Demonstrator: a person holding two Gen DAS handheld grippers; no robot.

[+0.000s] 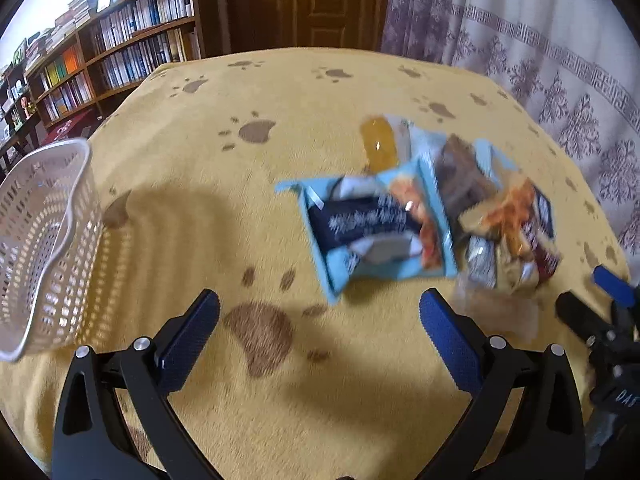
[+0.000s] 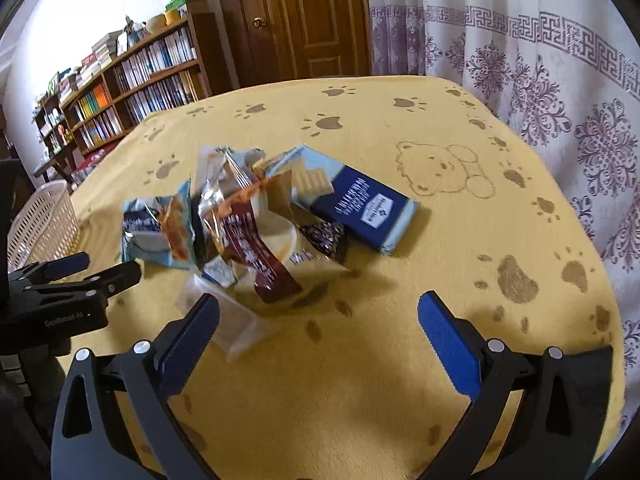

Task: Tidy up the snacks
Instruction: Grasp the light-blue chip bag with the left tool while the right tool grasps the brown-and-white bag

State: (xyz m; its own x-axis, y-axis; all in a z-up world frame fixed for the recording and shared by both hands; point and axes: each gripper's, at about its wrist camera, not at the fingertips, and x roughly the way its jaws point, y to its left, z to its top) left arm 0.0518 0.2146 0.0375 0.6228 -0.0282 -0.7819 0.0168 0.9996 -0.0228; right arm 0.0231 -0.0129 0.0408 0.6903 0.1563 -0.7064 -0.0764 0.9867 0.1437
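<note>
Snacks (image 2: 248, 216) lay heaped mid-worktop (image 2: 440, 280) on its yellow paw-print cloth, a blue chocolate box (image 2: 360, 212) touching the heap's right side. We held our left claw (image 1: 320, 320) and right claw (image 2: 318, 320) released, both empty. A white basket (image 1: 44, 240), apparently empty, stood left.

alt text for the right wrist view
The open right gripper hovers over a yellow paw-print cloth, facing a pile of snack packets and a blue chocolate box. The left gripper and a white basket sit at left.
</note>
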